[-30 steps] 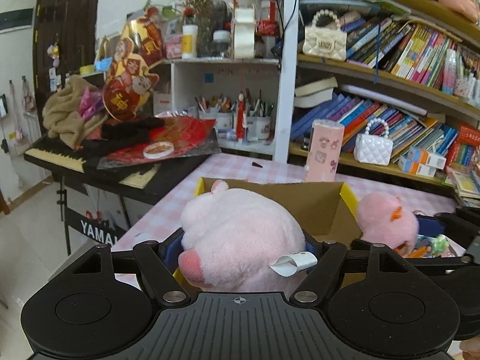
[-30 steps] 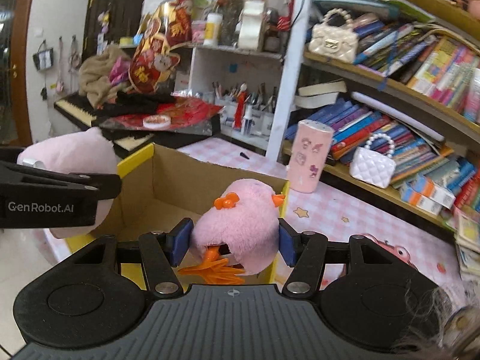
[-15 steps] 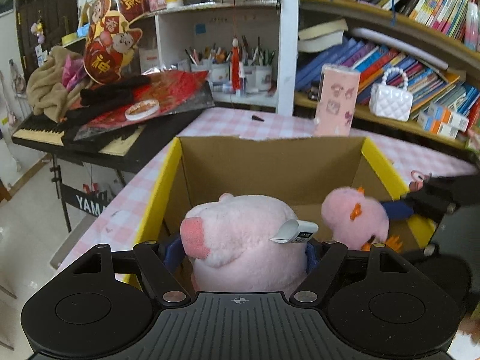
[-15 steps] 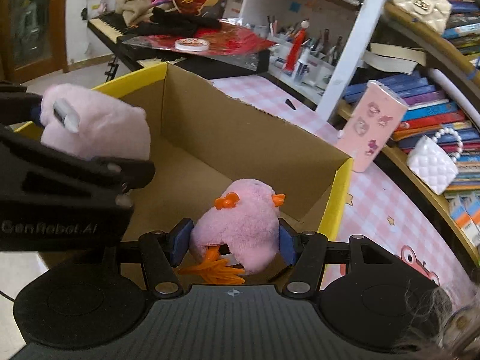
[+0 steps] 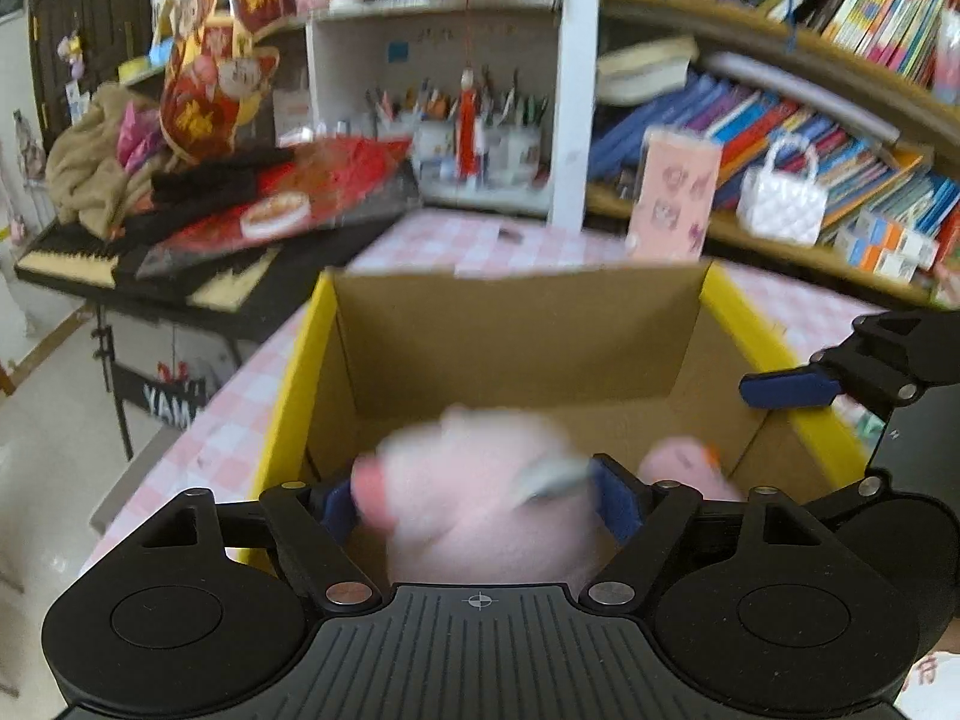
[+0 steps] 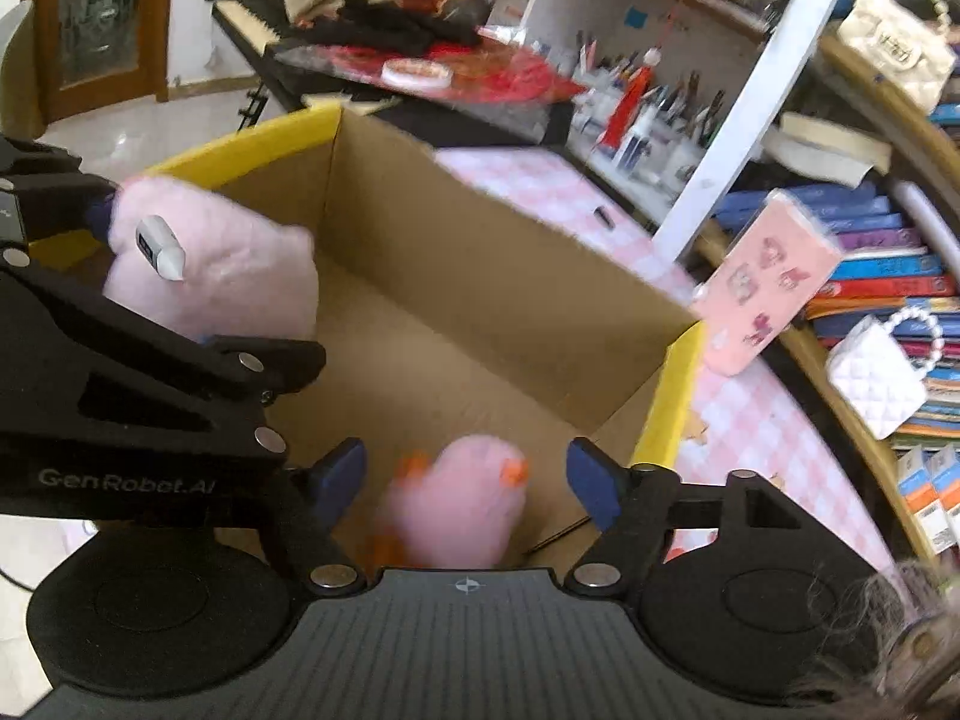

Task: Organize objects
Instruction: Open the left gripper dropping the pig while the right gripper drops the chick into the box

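A cardboard box with yellow flaps stands open on the pink checked table. My left gripper is over its near left part, its blue pads against a big pink pig plush, blurred here and also showing in the right wrist view. My right gripper is open with its pads wide apart. A small pink chick plush with orange beak and feet is blurred between and below them, inside the box. It also shows in the left wrist view.
A pink patterned cup stands on the table just past the box. Bookshelves with a white handbag lie behind. A keyboard piled with cloth and red decorations is at the left.
My right gripper opened and let go of the chick, which drops into the box. My left gripper lowered the pig deeper into the box.
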Available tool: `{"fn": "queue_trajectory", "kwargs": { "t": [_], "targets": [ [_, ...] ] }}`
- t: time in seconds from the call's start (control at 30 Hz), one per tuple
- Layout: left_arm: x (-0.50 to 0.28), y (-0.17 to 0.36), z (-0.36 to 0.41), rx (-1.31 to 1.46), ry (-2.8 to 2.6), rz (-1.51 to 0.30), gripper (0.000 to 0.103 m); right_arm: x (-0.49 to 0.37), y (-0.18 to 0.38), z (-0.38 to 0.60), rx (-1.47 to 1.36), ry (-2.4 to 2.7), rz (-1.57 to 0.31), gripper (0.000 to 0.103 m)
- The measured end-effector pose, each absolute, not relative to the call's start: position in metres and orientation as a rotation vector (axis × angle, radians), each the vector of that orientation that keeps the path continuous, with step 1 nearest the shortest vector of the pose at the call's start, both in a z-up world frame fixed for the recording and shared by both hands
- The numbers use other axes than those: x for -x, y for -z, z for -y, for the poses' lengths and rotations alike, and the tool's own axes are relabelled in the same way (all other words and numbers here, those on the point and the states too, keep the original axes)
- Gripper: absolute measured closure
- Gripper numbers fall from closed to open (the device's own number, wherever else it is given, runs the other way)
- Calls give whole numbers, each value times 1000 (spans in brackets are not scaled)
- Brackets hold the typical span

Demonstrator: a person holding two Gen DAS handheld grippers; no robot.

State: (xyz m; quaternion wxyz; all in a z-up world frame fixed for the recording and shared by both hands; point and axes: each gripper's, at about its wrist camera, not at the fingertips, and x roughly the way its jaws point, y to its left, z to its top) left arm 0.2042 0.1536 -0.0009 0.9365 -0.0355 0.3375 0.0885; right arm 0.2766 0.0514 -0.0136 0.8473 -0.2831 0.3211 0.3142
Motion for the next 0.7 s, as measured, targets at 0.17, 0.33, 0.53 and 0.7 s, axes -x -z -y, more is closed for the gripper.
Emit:
{"fn": "queue_trajectory", "kwargs": {
  "t": [0.17,0.33,0.53,0.7],
  "targets": [
    [-189,-28,-149,67,-165,-592,16,-262,-14,-40,523,-640,-629,29],
    [-163,-51,-150,96,-177,-505,13,-242,-40,-25,429,-585,-584,27],
    [-127,-60,-155,157,-204,-473,12,-209,-58,-2,317,-471,-568,26],
    [-102,-55,-154,164,-213,-487,12,-183,-59,17,229,-415,-584,26]
  ]
}}
